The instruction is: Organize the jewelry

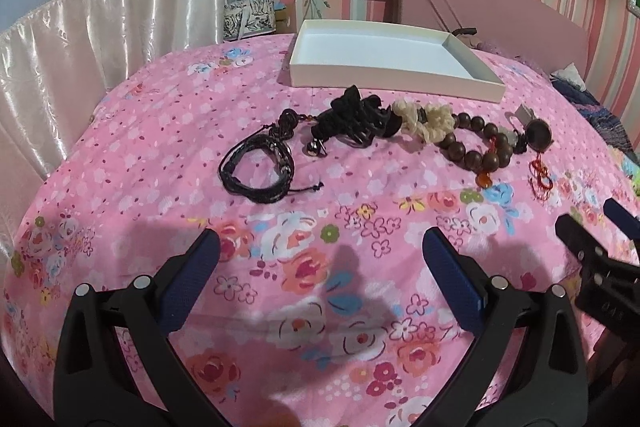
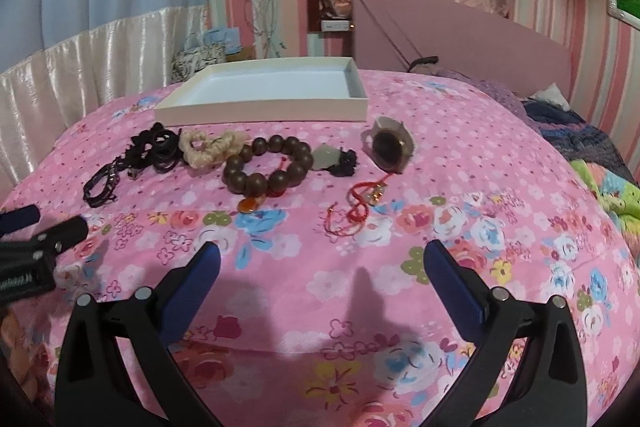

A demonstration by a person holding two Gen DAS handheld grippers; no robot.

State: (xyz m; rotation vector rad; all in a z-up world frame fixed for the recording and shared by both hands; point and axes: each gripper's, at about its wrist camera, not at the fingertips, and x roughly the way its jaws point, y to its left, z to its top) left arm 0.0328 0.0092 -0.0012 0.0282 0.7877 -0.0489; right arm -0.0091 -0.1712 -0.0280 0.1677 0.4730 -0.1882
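1. Bedspread [image 1: 160, 167]: the pink floral cover fills the lower two thirds of both views. All the jewelry lies on it.
2. White box [image 2: 260, 109]: it sits upper centre in both views, behind the row of items, and I see nothing inside it. I judge the task not yet begun: nothing is stored and every piece is left to move. In the right wrist view its long side runs left to right; in the left wrist view it sits skewed, near corner toward the right.
3. Left gripper [image 1: 320, 247]: lower centre of its own view, jaws spread wide and holding nothing, above bare cover, well short of the row.
4. Right gripper [image 2: 322, 259]: same state, released and empty, lower centre of its view.
5. Row of items: it runs left to right across mid-frame, just in front of the box.
6. Wooden bead bracelet [image 2: 268, 167]: a closed ring lying flat, centre of the right wrist view, with an orange charm at its near edge.
7. Black claw clip [image 1: 360, 119]: touches the cream scrunchie [image 1: 424, 119] on its right.
8. Black cord bracelet [image 1: 256, 167]: a flat loop at the left end of the row.
9. Watch [image 2: 388, 145]: right end, face tilted toward me.
10. Red knotted cord [image 2: 360, 203]: its long axis runs from near left up toward the watch.
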